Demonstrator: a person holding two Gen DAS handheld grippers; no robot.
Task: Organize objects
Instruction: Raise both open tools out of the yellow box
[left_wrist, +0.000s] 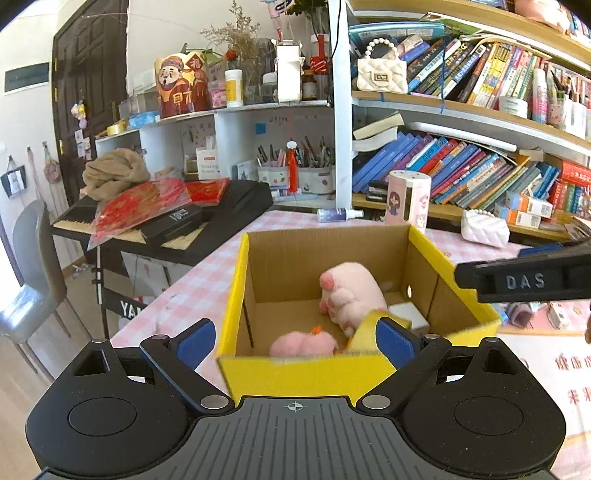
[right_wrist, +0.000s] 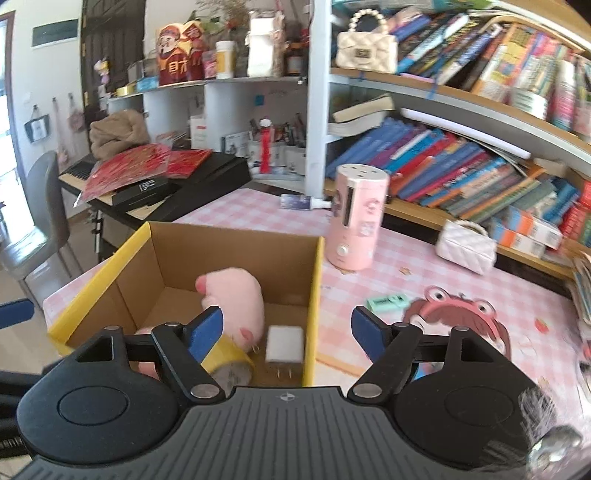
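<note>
- Inspecting both tools: my left gripper (left_wrist: 295, 341) stands wide, one finger outside the cardboard box (left_wrist: 295, 373) at its left wall and one over the inside, holding nothing; my right gripper (right_wrist: 288, 328) is likewise wide and empty, straddling the box's right wall.
- Already in the box: a pink plush toy (right_wrist: 234, 291), a white charger plug (right_wrist: 285, 344) beside it near the right wall, and a roll of yellow tape (right_wrist: 229, 360) at the near edge.
- On the checked tablecloth (right_wrist: 369, 295), to the right of the box and not yet stored: a pink cylinder (right_wrist: 358, 218), a small green item (right_wrist: 386, 302), a cartoon-face piece (right_wrist: 458, 314), a quilted white pouch (right_wrist: 466, 246).
- Risk, as I judge it: either gripper drawn sideways could catch a box wall and drag or tip the box, since each has a wall between its fingers.
- Risk: the pink cylinder stands upright near the box; a careless reach could topple it.
- Unclear: the small pink-and-orange thing (left_wrist: 303, 343) at the near wall is blurred and half hidden; I cannot tell whether it belongs to the plush. The green item is too blurred to identify. My right finger covers part of the cartoon-face piece.
</note>
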